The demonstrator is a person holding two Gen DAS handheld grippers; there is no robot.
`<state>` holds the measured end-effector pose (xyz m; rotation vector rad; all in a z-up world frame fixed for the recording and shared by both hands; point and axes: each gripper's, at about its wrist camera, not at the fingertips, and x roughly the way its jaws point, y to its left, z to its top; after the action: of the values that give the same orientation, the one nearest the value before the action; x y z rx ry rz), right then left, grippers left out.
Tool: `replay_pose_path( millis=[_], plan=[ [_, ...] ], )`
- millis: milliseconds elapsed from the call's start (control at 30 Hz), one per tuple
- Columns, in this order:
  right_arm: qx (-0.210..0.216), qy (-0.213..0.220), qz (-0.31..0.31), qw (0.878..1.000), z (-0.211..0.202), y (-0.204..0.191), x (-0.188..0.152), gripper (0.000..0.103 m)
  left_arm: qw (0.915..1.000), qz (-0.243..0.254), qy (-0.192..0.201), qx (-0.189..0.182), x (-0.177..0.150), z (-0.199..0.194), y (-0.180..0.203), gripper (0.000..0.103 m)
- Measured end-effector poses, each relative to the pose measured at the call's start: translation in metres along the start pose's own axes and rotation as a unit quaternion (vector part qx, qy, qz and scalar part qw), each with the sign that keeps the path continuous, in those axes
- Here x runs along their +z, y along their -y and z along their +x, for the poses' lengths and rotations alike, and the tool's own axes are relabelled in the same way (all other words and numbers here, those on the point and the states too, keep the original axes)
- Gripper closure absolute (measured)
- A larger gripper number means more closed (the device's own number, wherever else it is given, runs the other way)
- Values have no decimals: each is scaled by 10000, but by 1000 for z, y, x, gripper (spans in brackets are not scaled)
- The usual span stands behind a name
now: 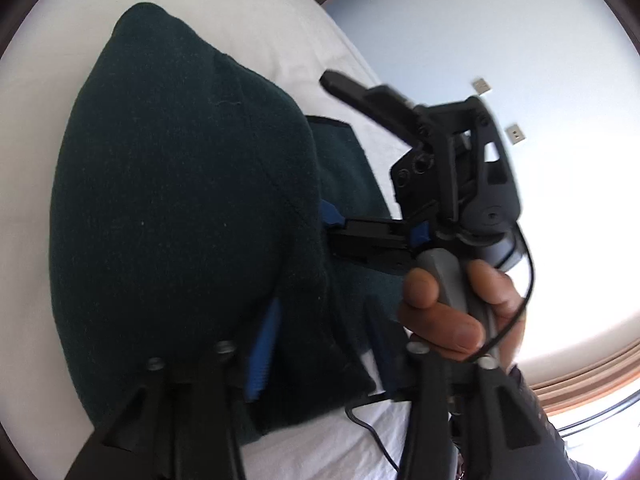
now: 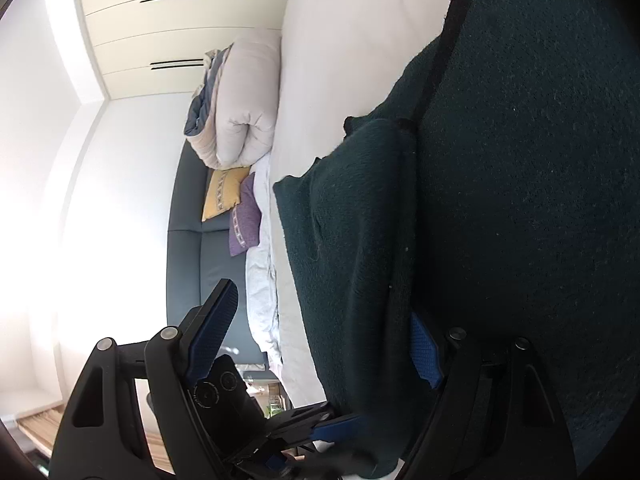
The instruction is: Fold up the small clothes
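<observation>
Nearest to the left wrist camera, the left gripper [image 1: 316, 356] had its jaws released, and a fold of the dark green fleece garment [image 1: 180, 200] hung between them. One blue-padded finger [image 1: 262, 356] was seen at the edge of the cloth, but I cannot tell if it still touched the fabric; the other finger was mostly hidden behind the fold. Just beyond, a person's hand [image 1: 452, 312] held the grey handle of the right gripper [image 1: 352, 152], whose jaws stood wide apart. Its lower finger reached under the edge of the garment and its upper finger pointed free over the bed. A thin black cable [image 1: 376, 436] lay on the sheet near the left gripper.

In the right wrist view the same garment filled the near right side, and it draped over one blue pad [image 2: 426, 354] of the right gripper, while the other finger [image 2: 214, 320] stood clear in the air. The pads did not press on the cloth.

The garment rested on the white bed [image 2: 340, 60]. Farther away, a yellow cushion [image 2: 222, 194] and a purple cushion [image 2: 245, 220] leaned against a grey-blue headboard [image 2: 186, 240], beside a rolled pale duvet [image 2: 248, 108]. Behind them stood a cream wardrobe [image 2: 180, 28].
</observation>
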<state>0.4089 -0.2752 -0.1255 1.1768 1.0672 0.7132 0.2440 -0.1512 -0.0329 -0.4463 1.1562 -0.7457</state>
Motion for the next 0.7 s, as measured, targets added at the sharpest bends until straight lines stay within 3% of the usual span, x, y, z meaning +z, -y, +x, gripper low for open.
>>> replay_pose_path(
  millis=[100, 233, 333, 433, 500, 600, 700],
  plan=[
    [-105, -29, -97, 9999, 4, -4, 4, 25, 9992, 197, 332, 35, -7, -29, 3, 29],
    [-460, -222, -392, 9979, 8, -14, -3, 25, 9976, 176, 669, 12, -23, -62, -8, 29],
    [-939, -352, -687, 9926, 17, -22, -12, 29, 9972, -143, 726, 103, -29, -69, -32, 29],
    [-1359, -436, -821, 9863, 19, -19, -16, 50, 9960, -498, 742, 39, -30, -66, -48, 29],
    [-1608, -480, -919, 9815, 24, -18, -20, 76, 9960, -454, 766, 88, -33, -66, -47, 29],
    [-1968, -420, -1110, 9732, 22, -19, -20, 88, 9962, -425, 747, 110, -27, -58, -36, 29],
    [-2149, -312, -1355, 9667, 12, -29, -22, 90, 9962, -428, 747, 111, -26, -52, -32, 29]
  ],
)
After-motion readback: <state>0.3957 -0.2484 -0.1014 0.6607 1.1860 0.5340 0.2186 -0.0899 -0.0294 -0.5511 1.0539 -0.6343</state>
